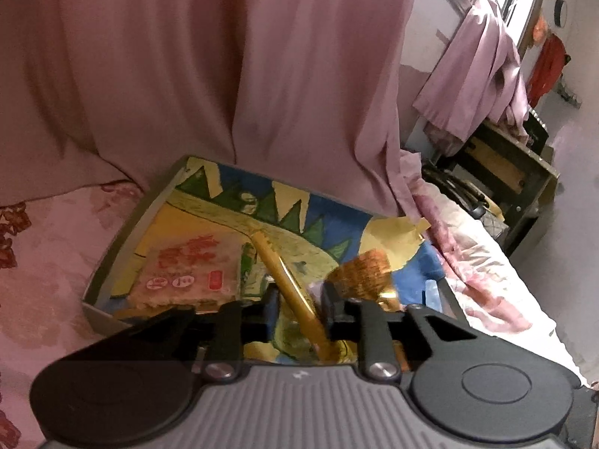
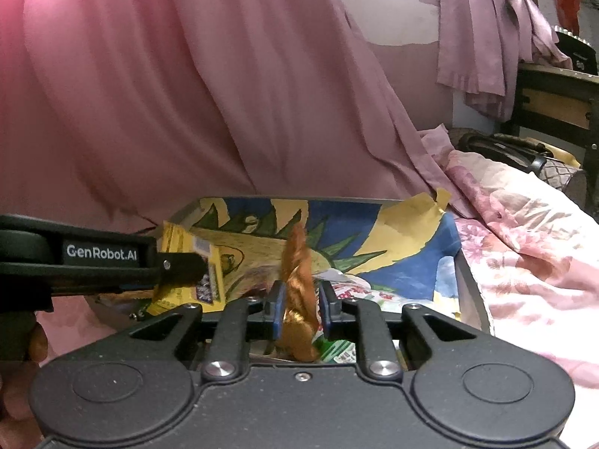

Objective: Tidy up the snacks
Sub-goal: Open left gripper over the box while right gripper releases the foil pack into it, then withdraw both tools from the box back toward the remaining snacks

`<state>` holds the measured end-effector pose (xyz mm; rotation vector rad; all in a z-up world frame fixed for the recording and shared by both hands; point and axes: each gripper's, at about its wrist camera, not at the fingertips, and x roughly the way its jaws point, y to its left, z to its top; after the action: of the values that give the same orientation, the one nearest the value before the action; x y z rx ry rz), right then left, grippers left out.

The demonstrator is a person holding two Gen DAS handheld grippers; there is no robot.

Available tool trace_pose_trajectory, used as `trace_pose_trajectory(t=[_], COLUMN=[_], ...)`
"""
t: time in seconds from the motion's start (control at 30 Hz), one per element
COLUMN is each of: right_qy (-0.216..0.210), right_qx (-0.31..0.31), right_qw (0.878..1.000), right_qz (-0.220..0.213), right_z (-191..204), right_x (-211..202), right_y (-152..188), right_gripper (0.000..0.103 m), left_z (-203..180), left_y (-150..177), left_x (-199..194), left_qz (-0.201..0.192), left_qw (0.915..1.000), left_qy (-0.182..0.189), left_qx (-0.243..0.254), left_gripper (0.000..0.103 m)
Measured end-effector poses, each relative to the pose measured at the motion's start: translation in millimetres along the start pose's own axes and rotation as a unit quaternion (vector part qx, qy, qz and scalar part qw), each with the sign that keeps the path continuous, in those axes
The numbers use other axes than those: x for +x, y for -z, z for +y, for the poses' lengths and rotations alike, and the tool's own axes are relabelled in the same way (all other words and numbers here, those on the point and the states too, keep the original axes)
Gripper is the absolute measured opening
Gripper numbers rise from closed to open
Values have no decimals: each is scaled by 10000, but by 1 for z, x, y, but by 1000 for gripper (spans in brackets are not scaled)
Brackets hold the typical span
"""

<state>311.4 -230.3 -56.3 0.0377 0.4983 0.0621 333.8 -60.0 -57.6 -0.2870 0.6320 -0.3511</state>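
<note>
A shallow tray [image 1: 123, 232] lined with a colourful drawing lies on the bed. My left gripper [image 1: 299, 307] is open over it. A thin yellow snack packet [image 1: 288, 280] stands on edge between its fingers, with a gap on each side. The right wrist view shows that gripper [image 2: 200, 267] side-on at the left, with the yellow packet [image 2: 176, 243] at its tips. My right gripper [image 2: 301, 305] is shut on a crinkled gold-orange wrapper [image 2: 297, 262] above the tray [image 2: 468, 280]. A pale packet with red characters [image 1: 191, 269] lies flat in the tray's left part. The gold-orange wrapper [image 1: 359, 269] also shows in the left wrist view.
A pink curtain [image 1: 224, 56] hangs close behind the tray. A floral bedspread [image 2: 524, 243] surrounds it. More snack packets [image 2: 348, 288] lie under my right gripper. A dark handbag [image 2: 505, 149] and a dark wooden cabinet [image 2: 554, 101] stand at the right.
</note>
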Motion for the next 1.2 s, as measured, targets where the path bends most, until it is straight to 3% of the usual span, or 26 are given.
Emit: trace_pose_trajectory(t=[0.13, 0.33, 0.6, 0.87, 1.2], right_qy=[49, 191, 360, 434, 410], right_qx=[19, 3, -87, -251, -296], right_qw=[10000, 9996, 9971, 9925, 9890], right_qz=[-53, -215, -665, -1114, -1387], right_z=[-2, -8, -13, -10, -4], right_x=[-6, -25, -77, -141, -211], right_y=[-2, -8, -18, -17, 4], right_gripper=[26, 42, 79, 96, 102], left_z=[-2, -9, -22, -33, -44], left_y=[-2, -8, -13, 0, 40], left_x=[-7, -26, -71, -129, -183], left_qz=[-92, -361, -973, -1410, -1460], left_qw=[9999, 9991, 9940, 9871, 9808], left_qy=[-75, -109, -297, -530, -764], left_qx=[76, 209, 403, 547, 1045], left_gripper=[51, 71, 101, 103, 103])
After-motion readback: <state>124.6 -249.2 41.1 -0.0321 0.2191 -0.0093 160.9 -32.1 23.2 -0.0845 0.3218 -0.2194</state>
